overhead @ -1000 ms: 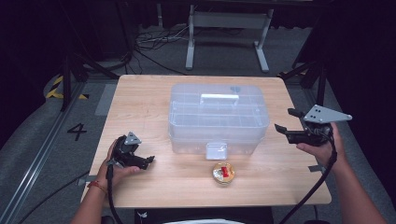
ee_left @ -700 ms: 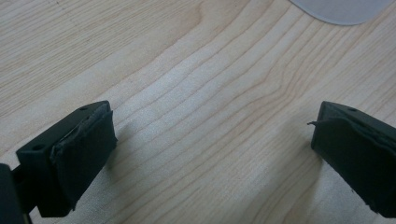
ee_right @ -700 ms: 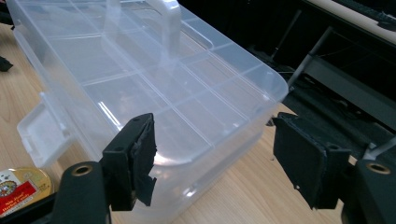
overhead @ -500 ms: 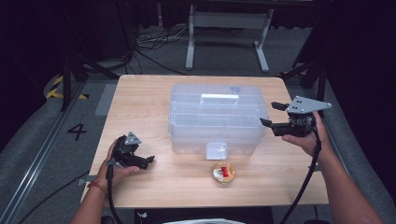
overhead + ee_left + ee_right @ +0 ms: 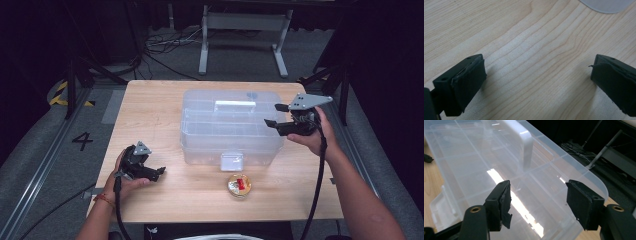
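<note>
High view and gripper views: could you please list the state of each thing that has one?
Clear plastic compartment box: lid shut, white handle flat.
Small round tin: lying open on the table.
Left gripper: open, empty.
Right gripper: open, empty, jaws just been closing, over the box's right end.

- Table (image 5: 155, 107): pale wood, visible grain, smooth matt finish.
- Storage box (image 5: 230, 127): clear plastic, glossy, bright glare on lid; white opaque plastic handle (image 5: 235, 104); translucent front latch (image 5: 232, 161).
- Right gripper (image 5: 274, 115): black matt jaws, soft rubbery pads (image 5: 505, 203) with torn, ragged edges; flat grey top plate.
- Left gripper (image 5: 159, 172): same black matt finish, pads (image 5: 470, 82) worn at edges.
- Small round container (image 5: 239, 185): clear glossy plastic, red contents.
- Floor (image 5: 40, 145): grey, matt, carpet-like.
</note>
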### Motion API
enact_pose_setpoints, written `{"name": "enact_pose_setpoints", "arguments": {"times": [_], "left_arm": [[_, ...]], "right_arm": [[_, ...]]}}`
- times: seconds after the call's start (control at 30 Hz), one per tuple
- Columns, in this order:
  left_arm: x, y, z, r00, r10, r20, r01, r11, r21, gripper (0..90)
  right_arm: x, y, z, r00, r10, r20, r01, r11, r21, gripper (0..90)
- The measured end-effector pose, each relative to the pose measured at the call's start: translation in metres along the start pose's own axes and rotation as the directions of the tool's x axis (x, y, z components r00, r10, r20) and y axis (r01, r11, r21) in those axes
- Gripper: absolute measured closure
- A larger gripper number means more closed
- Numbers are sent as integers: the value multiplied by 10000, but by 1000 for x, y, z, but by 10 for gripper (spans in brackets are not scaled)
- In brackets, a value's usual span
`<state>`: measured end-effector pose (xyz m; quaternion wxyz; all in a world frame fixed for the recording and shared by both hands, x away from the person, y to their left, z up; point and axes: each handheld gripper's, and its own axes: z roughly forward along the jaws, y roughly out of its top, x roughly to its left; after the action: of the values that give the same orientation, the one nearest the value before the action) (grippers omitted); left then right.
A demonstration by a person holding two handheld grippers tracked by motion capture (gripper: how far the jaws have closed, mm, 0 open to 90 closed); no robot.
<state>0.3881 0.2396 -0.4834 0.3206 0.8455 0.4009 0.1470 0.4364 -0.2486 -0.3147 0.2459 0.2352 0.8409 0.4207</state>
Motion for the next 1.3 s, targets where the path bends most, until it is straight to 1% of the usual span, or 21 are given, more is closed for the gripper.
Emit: {"name": "enact_pose_setpoints", "arguments": {"times": [0.03, 0.07, 0.1, 0.17, 0.23, 0.33, 0.37, 0.47, 0.53, 0.57, 0.67, 0.7, 0.8, 0.87, 0.9, 0.97, 1.03, 1.13, 1.2, 1.23, 1.3], "left_arm": [[0, 0, 0, 10000, 2, -1, -2, 10000, 2, 2], [0, 0, 0, 10000, -3, 0, 3, 10000, -1, 2], [0, 0, 0, 10000, -3, 0, 3, 10000, -1, 2], [0, 0, 0, 10000, -3, -2, 3, 10000, 0, 2], [0, 0, 0, 10000, 1, -3, -1, 10000, 0, 2], [0, 0, 0, 10000, 4, -5, -4, 10000, 0, 2], [0, 0, 0, 10000, 2, -4, -2, 10000, 1, 2], [0, 0, 0, 10000, 7, -10, -7, 10000, -5, 3], [0, 0, 0, 10000, 18, -23, -18, 10000, -9, 4], [0, 0, 0, 10000, 47, -45, -47, 10000, -22, 4], [0, 0, 0, 10000, 17, -25, -17, 10000, -13, 4], [0, 0, 0, 10000, 1, -11, -1, 10000, -7, 4], [0, 0, 0, 10000, 10, -26, -10, 10000, -1, 4], [0, 0, 0, 10000, 50, -57, -50, 10000, -22, 4], [0, 0, 0, 10000, 10, -28, -10, 10000, -3, 4], [0, 0, 0, 10000, 46, -56, -46, 10000, -24, 5], [0, 0, 0, 10000, 11, -25, -11, 10000, 0, 4], [0, 0, 0, 10000, 24, -35, -24, 10000, -8, 4], [0, 0, 0, 10000, 8, -26, -8, 10000, 1, 4], [0, 0, 0, 10000, 50, -58, -50, 10000, -19, 4], [0, 0, 0, 10000, 9, -35, -9, 10000, -1, 4]], "right_arm": [[0, 2, 2, 10000, 7, 23, -7, 10000, -45, 373], [0, 4, 4, 10000, 48, -78, -48, 10000, -73, 380], [0, 4, 4, 10000, 48, -78, -48, 10000, -73, 380], [0, 10, 11, 10000, -26, -92, 26, 10000, -23, 393], [-1, 14, 14, 9997, 26, -242, -27, 10000, -23, 419], [-1, 18, 17, 9999, -12, -150, 12, 10000, -9, 424], [0, 20, 20, 9998, -108, -183, 109, 9999, 76, 446], [0, 23, 24, 9999, -124, -119, 127, 9997, 210, 458], [1, 25, 28, 9998, -142, -148, 146, 9995, 268, 474], [2, 27, 31, 9997, -221, -110, 225, 9990, 383, 494], [2, 28, 34, 9997, -245, -59, 248, 9986, 475, 501], [2, 30, 36, 9996, -157, -217, 167, 9986, 493, 510], [4, 35, 39, 9992, -326, -222, 338, 9977, 579, 520], [5, 36, 40, 9992, -321, -232, 334, 9976, 604, 523], [5, 38, 41, 9993, -322, -191, 334, 9972, 665, 548], [5, 40, 43, 9991, -318, -281, 337, 9970, 696, 593], [6, 42, 44, 9988, -429, -220, 446, 9955, 835, 635], [6, 44, 46, 9985, -314, -449, 349, 9964, 778, 711], [8, 45, 48, 9984, -343, -454, 378, 9961, 800, 740], [9, 46, 49, 9983, -408, -414, 441, 9956, 832, 739], [9, 48, 49, 9983, -471, -350, 502, 9945, 917, 738]]}}
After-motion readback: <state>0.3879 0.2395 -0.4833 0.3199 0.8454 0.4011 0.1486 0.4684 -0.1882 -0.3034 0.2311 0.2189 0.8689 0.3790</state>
